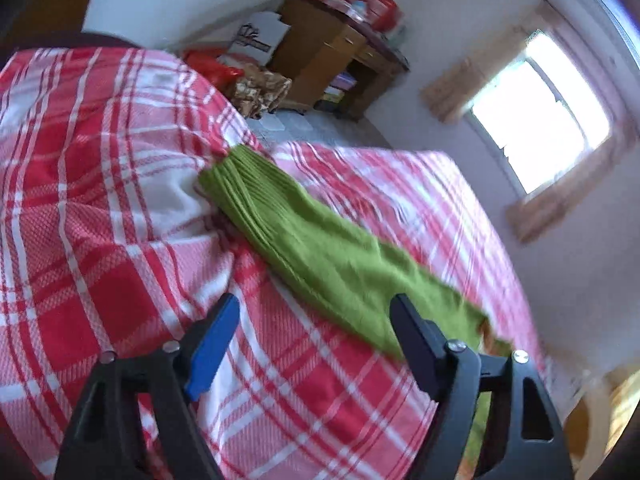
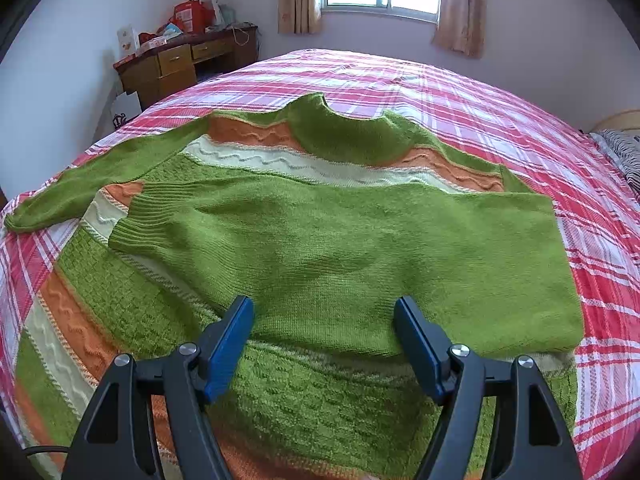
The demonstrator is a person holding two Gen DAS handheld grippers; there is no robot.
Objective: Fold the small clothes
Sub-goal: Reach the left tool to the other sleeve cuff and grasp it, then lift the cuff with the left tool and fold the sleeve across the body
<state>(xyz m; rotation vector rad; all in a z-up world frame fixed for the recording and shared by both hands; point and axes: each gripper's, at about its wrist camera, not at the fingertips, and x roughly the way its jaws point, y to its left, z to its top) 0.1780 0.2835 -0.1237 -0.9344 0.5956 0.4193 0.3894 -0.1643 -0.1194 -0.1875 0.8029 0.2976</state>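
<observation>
1 sweater — 2 tongs, both agape.

The green sweater is matt, ribbed and cable-knit wool-like yarn; the plaid bedspread is coarse woven cloth; the far-left desk is glossy wood.

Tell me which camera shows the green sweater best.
The right wrist view: the whole green sweater lies spread on the plaid bedspread, one sleeve folded across. The left wrist view shows only one blurred sleeve.
</observation>
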